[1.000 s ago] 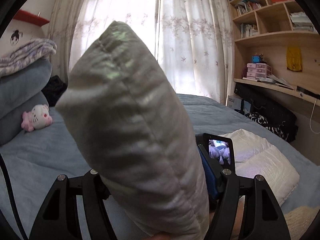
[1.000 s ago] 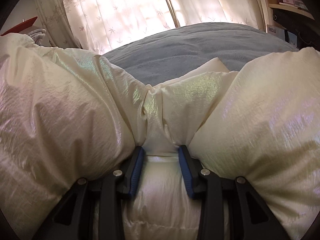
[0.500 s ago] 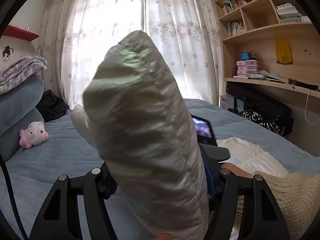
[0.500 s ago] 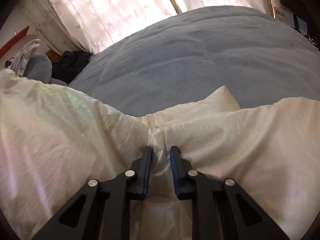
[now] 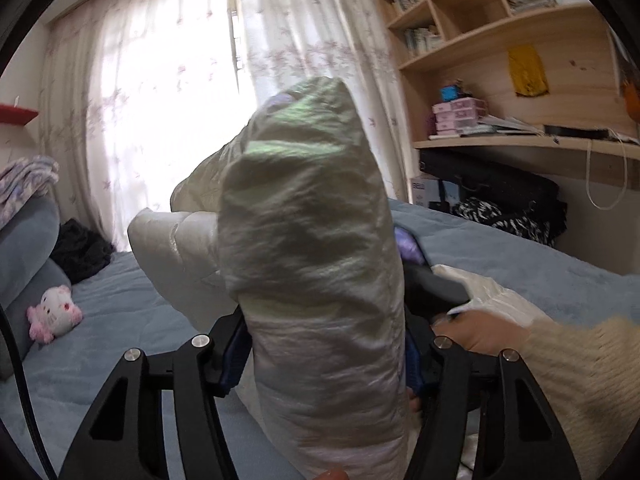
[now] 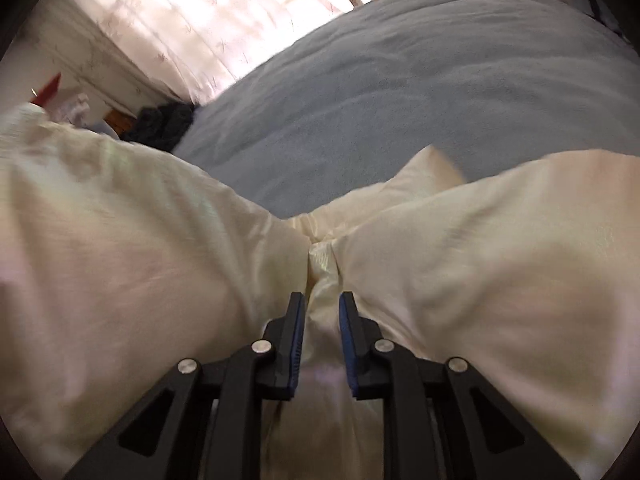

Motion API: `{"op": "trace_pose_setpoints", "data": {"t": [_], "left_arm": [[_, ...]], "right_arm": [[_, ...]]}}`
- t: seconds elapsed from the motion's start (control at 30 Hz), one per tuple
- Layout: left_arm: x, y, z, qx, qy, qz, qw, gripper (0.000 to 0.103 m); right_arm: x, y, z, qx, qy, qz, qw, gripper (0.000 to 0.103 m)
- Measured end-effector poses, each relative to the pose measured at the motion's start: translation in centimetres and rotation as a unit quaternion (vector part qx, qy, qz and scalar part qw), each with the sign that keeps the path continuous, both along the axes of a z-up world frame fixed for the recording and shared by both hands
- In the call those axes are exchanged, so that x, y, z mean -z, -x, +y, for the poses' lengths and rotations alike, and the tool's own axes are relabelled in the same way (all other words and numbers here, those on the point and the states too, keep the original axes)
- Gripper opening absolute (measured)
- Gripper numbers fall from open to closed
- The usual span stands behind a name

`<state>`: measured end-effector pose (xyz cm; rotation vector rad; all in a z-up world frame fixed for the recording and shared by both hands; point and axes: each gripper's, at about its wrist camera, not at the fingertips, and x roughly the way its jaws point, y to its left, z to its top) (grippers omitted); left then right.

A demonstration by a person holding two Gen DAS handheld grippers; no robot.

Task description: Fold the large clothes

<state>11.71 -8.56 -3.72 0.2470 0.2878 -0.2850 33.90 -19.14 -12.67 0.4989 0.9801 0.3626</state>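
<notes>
The garment is a puffy cream-white down jacket [image 5: 312, 264]. In the left wrist view my left gripper [image 5: 324, 344] is shut on a thick padded part of it, which stands up between the fingers and hides the middle of the view. In the right wrist view my right gripper [image 6: 322, 316] is shut on a pinched fold of the same jacket [image 6: 480, 280], which bulges out on both sides of the fingers. The right gripper's black body and the person's hand in a cream knitted sleeve [image 5: 560, 364] show at the right of the left wrist view.
All this is above a bed with a grey-blue cover [image 6: 400, 92]. A pink plush toy [image 5: 54, 312] and grey pillows [image 5: 24, 240] lie at the left. Dark clothes [image 5: 80, 248] sit by the curtained window. Wooden shelves and a desk [image 5: 520, 140] stand at the right.
The right gripper's fingers have closed tighter on the fold. Both grippers have lifted and tilted with the jacket; the right hand has come closer to the left gripper.
</notes>
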Motion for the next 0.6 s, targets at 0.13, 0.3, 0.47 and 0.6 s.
{"op": "trace_pose_setpoints", "data": {"t": [0.13,0.3,0.47,0.6], "left_arm": [[0.3,0.6,-2.9,0.045,-0.029,0.008,0.9985,0.059],[2.1,1.5,-8.3,0.107,-0.096,0.023,0.9894,0.058],[5.6,2.2,-13.4,0.151,-0.168,0.051,0.9728,0.056],[9.0,2.6,-16.0,0.165,-0.233,0.054,0.9568,0.056]], "right_arm": [[-3.9,4.3,-5.9,0.032,0.018,-0.043,0.998,0.018],[-7.8,8.1,-13.1,0.100,0.107,-0.078,0.986,0.019],[-8.3,10.3,-18.5,0.144,0.152,-0.054,0.976,0.022],[-7.6,11.9,-20.8,0.154,0.172,-0.040,0.972,0.026]]}}
